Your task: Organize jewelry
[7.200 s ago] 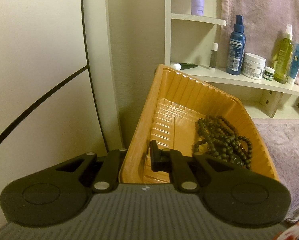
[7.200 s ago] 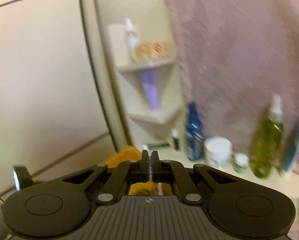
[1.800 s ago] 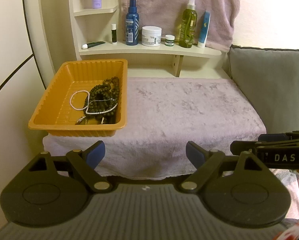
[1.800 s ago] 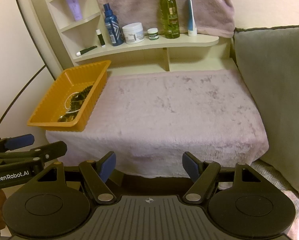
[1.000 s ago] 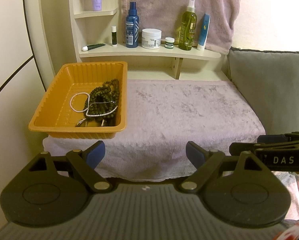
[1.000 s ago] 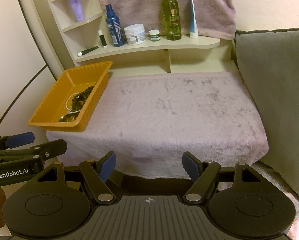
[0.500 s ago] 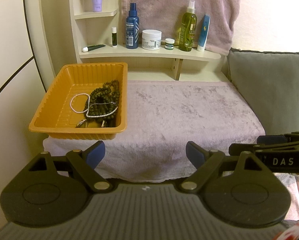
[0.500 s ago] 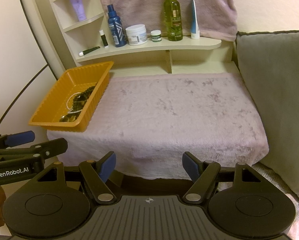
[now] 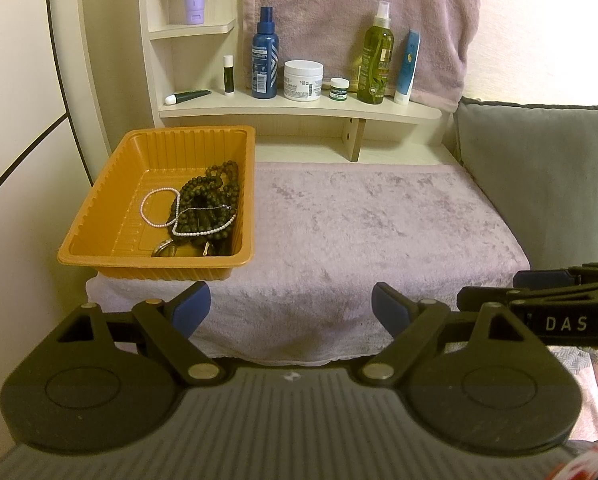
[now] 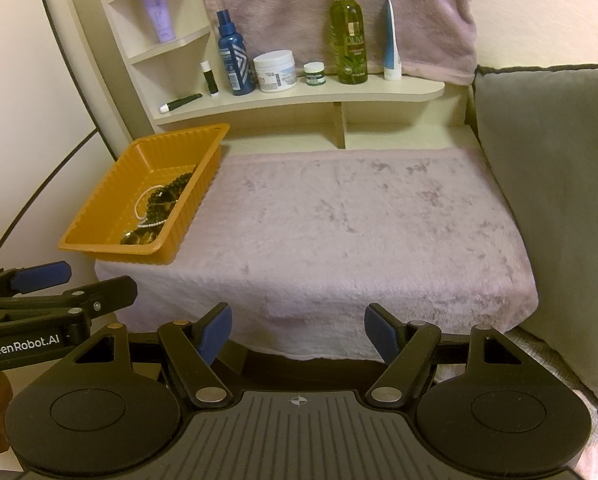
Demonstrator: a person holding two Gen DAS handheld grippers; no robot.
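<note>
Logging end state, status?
Left gripper, right gripper: jaws open, empty. Jewelry in tray. Nothing in the way.

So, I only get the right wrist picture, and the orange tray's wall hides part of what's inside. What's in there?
Observer: A heap of dark beads fills the right side of the orange tray, and a thin silvery chain lies across the top of it.
Operator: And the white string?
Observer: The pearl strand loops over the tray floor left of the beads, then runs over their near edge.
Operator: Is the other gripper holding anything?
Observer: No. The left gripper has its jaws wide apart with nothing between them, short of the tray.
</note>
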